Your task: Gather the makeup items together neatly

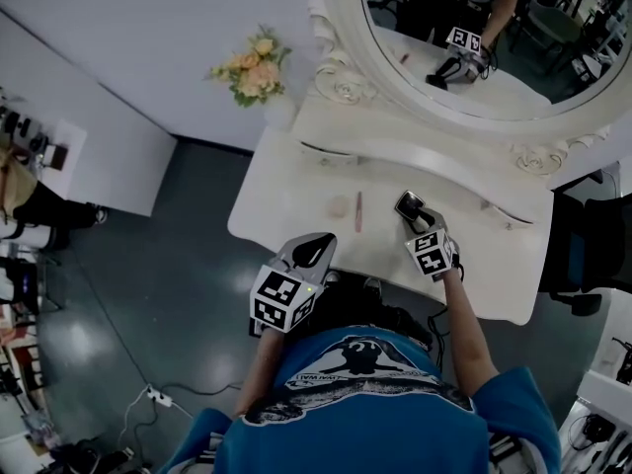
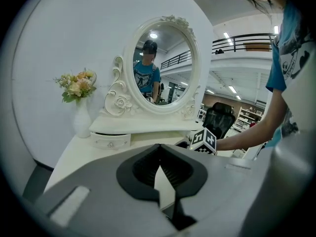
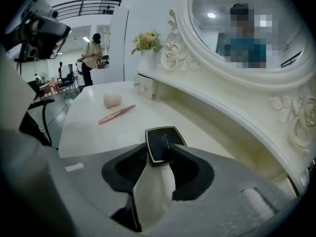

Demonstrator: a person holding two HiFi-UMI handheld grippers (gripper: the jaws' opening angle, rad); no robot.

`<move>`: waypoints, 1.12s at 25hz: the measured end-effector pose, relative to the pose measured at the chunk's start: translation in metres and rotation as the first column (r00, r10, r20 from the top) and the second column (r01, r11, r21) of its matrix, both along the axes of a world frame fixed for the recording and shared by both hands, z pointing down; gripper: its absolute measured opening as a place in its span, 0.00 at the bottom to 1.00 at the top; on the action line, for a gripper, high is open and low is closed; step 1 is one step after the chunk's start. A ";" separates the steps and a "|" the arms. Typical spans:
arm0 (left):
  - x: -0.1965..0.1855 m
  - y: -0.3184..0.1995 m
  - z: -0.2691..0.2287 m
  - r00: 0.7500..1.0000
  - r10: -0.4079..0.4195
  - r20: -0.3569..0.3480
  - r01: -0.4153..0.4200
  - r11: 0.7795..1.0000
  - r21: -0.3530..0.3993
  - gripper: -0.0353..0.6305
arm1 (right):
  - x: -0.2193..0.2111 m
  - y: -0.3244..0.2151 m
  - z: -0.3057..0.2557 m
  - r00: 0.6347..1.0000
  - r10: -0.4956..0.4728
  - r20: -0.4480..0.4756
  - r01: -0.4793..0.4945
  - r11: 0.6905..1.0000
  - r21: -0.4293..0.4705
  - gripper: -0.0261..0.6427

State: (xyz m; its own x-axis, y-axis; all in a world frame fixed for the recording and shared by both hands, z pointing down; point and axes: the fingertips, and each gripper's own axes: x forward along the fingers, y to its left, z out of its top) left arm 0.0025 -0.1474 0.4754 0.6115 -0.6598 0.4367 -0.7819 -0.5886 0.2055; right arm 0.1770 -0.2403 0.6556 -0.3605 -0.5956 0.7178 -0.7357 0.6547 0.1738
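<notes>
Clamping my right gripper (image 3: 160,158) on the black compact (image 3: 163,142), frame centre, above the dressing table (image 3: 94,132). Pink pencil (image 3: 116,114) and beige sponge (image 3: 112,100) sit upper left, near each other. My left gripper (image 2: 159,149) is closed, empty.

Light fell soft and even across the white vanity table (image 1: 296,191), no hard shadows anywhere. Ceiling lamps (image 2: 228,35) glowed far right, and one flashed as a bright spot in the oval mirror (image 2: 163,65). The head view ran dim, with a pale sheen on the grey floor (image 1: 59,349). Both gripper views bulged and went black at the corners. The nearest foreground was a soft blur, while the black compact (image 3: 163,143) read fairly sharp.
</notes>
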 end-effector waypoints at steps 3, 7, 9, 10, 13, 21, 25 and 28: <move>0.001 0.001 -0.001 1.000 0.001 -0.012 -0.001 1.000 0.004 0.07 | -0.015 0.019 0.001 0.998 -0.046 0.032 0.046 0.999 -0.024 0.25; -0.001 0.005 0.000 1.000 -0.002 -0.019 0.002 1.000 0.002 0.07 | -0.027 0.033 0.001 0.994 -0.105 0.040 0.106 0.994 -0.027 0.25; -0.002 0.006 0.001 1.000 -0.003 -0.021 0.003 1.000 0.000 0.07 | -0.029 0.034 0.000 0.992 -0.120 0.035 0.121 0.992 -0.025 0.25; -0.003 0.007 0.002 1.000 -0.004 -0.022 0.004 1.000 -0.001 0.07 | -0.029 0.035 0.001 0.991 -0.129 0.031 0.130 0.991 -0.027 0.25; -0.004 0.008 0.003 1.000 -0.003 -0.022 0.003 1.000 -0.001 0.07 | -0.029 0.035 0.002 0.986 -0.167 0.026 0.168 0.985 -0.030 0.25; -0.014 0.007 0.001 0.999 -0.019 -0.030 0.019 1.000 0.008 0.07 | -0.047 0.033 0.002 0.966 -0.258 0.029 0.259 0.965 -0.035 0.25; -0.018 0.005 0.000 0.999 -0.028 -0.031 0.028 1.000 0.009 0.07 | -0.073 0.031 0.001 0.956 -0.292 0.027 0.293 0.956 -0.029 0.25; -0.021 0.005 0.001 0.999 -0.029 -0.031 0.029 1.000 0.007 0.07 | -0.081 0.029 0.000 0.962 -0.273 0.032 0.273 0.962 -0.018 0.25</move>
